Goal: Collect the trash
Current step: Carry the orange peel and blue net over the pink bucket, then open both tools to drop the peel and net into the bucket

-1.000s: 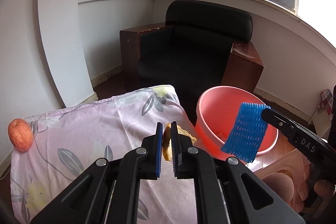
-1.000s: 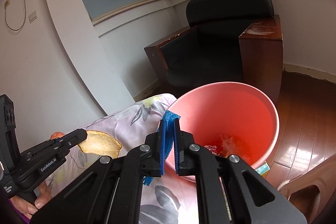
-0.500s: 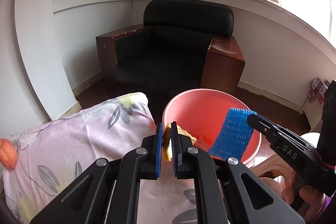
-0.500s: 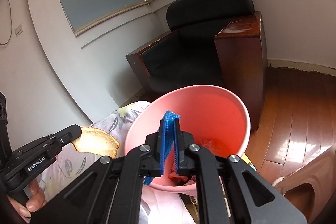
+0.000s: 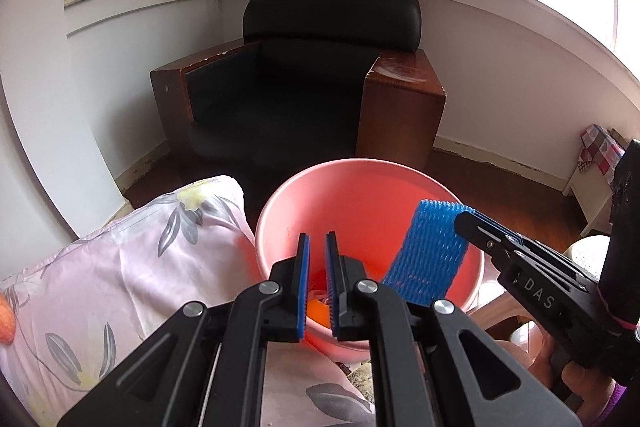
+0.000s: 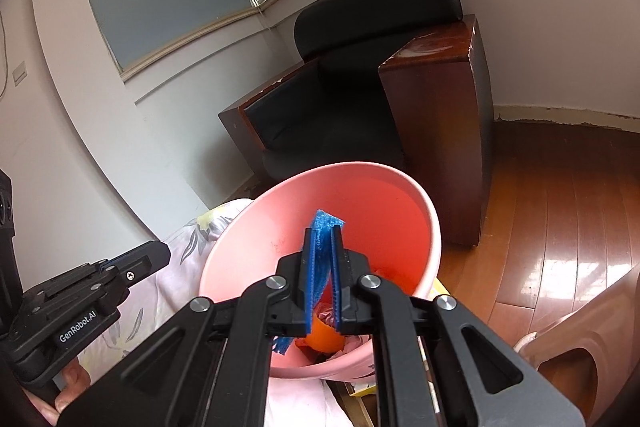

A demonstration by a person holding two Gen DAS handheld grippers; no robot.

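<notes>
Trash, orange peel (image 6: 322, 337) included, lies in the round pink plastic basin (image 6: 380, 211); left gripper (image 5: 316, 239) jaws are together and empty, while right gripper (image 6: 323, 231) jaws clamp a blue foam net (image 5: 428, 255) above the basin, not yet dropped.

Right gripper (image 6: 323, 239) clamping blue foam net (image 6: 320, 259), over pink bucket (image 6: 256, 227)

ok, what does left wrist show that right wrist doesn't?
Left wrist only: an apple at the far left, and the broad side of the foam net. Right wrist only: a wall switch, and the left gripper seen from outside, nothing in it. Both: pink bucket, black armchair, floral cloth, right gripper shut on the foam net.
</notes>
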